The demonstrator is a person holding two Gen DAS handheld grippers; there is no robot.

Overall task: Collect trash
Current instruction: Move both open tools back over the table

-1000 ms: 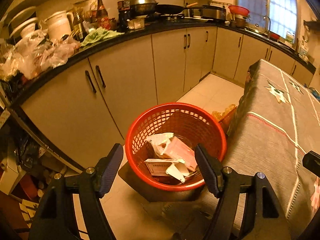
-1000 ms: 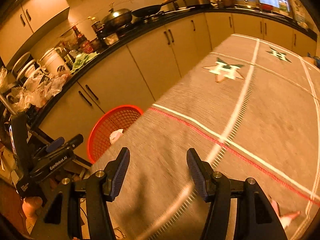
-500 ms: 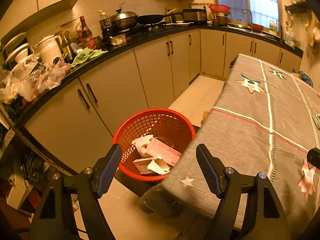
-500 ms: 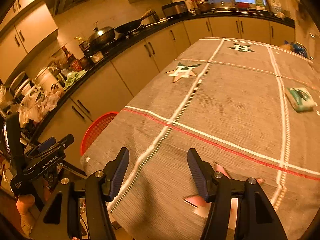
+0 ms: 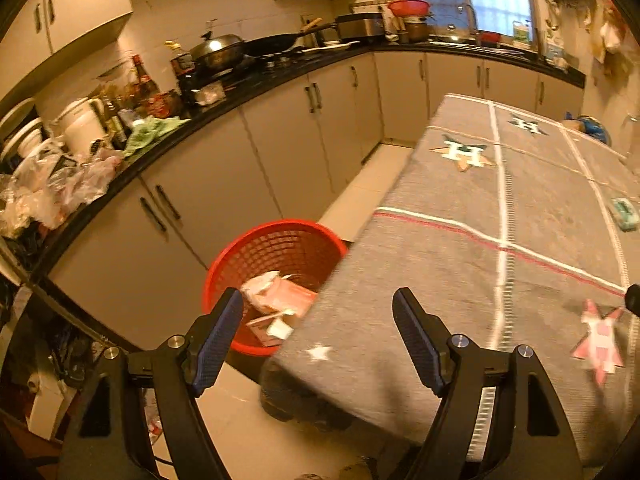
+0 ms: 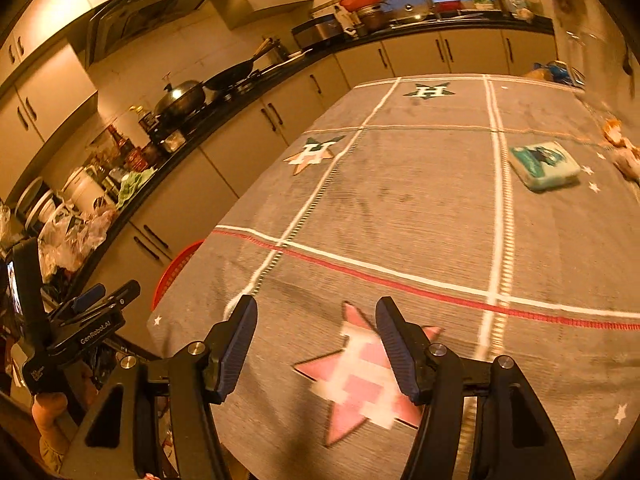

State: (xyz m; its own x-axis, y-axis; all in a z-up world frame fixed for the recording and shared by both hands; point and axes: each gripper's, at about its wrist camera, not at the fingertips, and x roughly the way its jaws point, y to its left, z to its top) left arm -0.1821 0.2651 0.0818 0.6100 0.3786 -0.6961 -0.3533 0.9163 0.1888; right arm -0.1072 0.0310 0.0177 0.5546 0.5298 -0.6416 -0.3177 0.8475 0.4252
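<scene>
My left tool hangs with its jaws spread wide and nothing between them, over the near left corner of the grey-clothed surface. Past its left finger, on the floor beside that corner and in front of the pale cabinets, stands the red mesh basket, with crumpled white paper and pinkish cartons lying in its bottom; the edge of the cloth hides its right side. From the right camera only a sliver of that basket's rim shows beyond the left edge of the surface, and my left tool appears at the far left of that view, off the surface. My right tool is also wide apart and holding nothing, poised just above the near edge of the surface, over a pink and white star pattern on the cloth. Farther along toward the right edge lies a small green and white packet, flat on the cloth, well apart from both tools. Right at that edge sits something orange-tan and crumpled, too blurred for me to name.
</scene>
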